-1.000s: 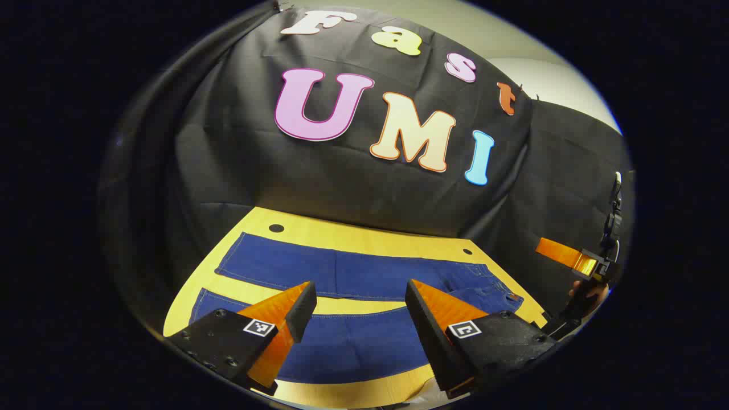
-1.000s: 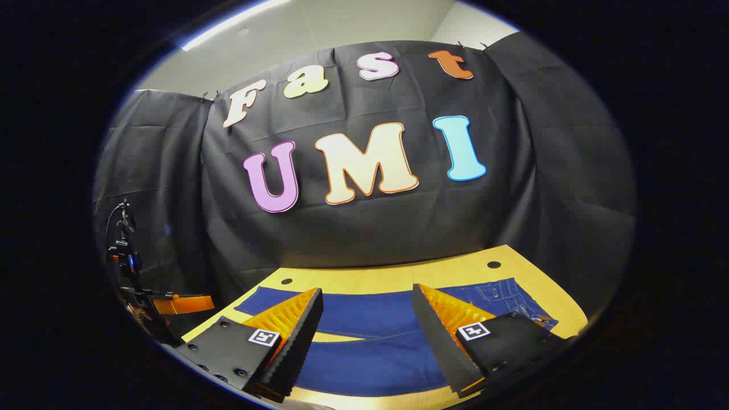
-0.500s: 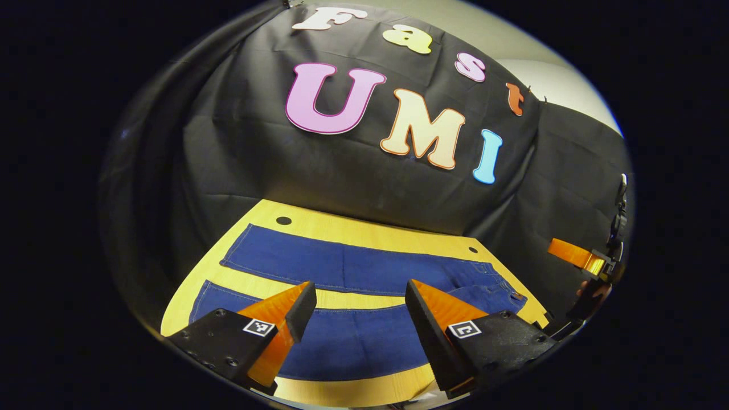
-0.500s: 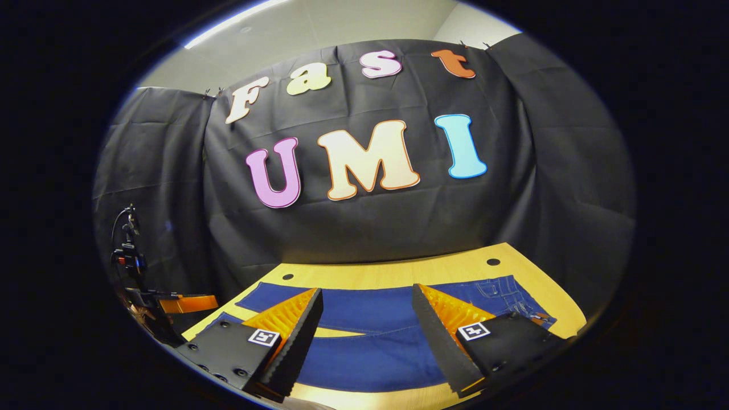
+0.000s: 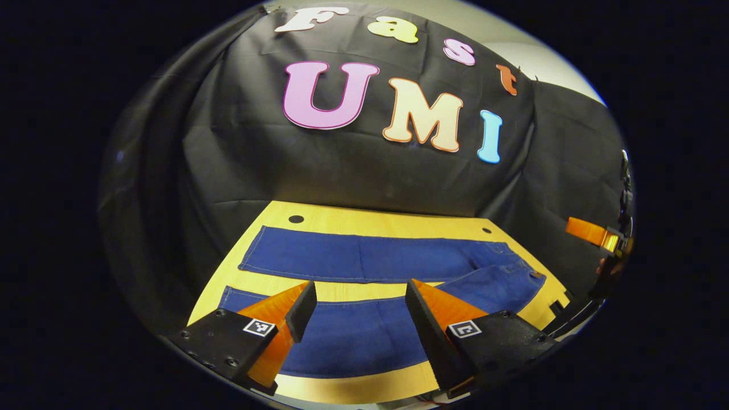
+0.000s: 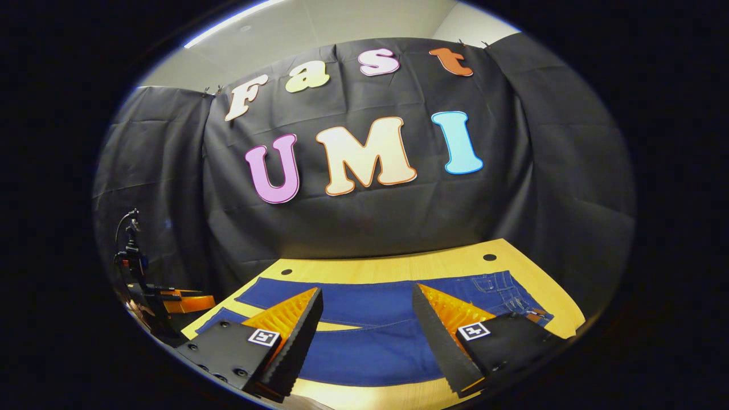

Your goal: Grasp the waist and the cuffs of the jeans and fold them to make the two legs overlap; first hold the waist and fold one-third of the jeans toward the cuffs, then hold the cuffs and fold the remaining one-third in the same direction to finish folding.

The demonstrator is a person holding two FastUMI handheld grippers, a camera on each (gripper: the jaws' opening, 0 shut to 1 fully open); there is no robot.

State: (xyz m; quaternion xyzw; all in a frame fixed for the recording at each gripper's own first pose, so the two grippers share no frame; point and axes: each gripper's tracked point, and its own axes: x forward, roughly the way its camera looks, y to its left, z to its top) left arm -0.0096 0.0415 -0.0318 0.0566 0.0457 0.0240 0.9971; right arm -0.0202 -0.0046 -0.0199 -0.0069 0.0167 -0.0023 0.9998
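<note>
Dark blue jeans (image 5: 364, 259) lie flat on the yellow wooden table (image 5: 370, 221), legs spread apart, cuffs to the left and waist (image 5: 527, 273) to the right. My left gripper (image 5: 359, 293) hovers open above the near leg, nothing between its fingers. In the right gripper view the jeans (image 6: 370, 302) lie across the table (image 6: 398, 265) with the waist (image 6: 515, 296) at the right. My right gripper (image 6: 367, 299) is open above the near leg, holding nothing. The right gripper (image 5: 595, 234) also shows far right in the left gripper view, and the left gripper (image 6: 182, 299) far left in the right gripper view.
Black cloth walls stand close behind the table and on both sides. Two small dark holes (image 5: 295, 218) sit near the table's far corners. A bare strip of table (image 5: 353, 387) runs along the near edge in front of the jeans.
Both views have shifted a little: the jeans and table sit slightly more level and centred in the left gripper view. Both grippers stay open above the jeans.
</note>
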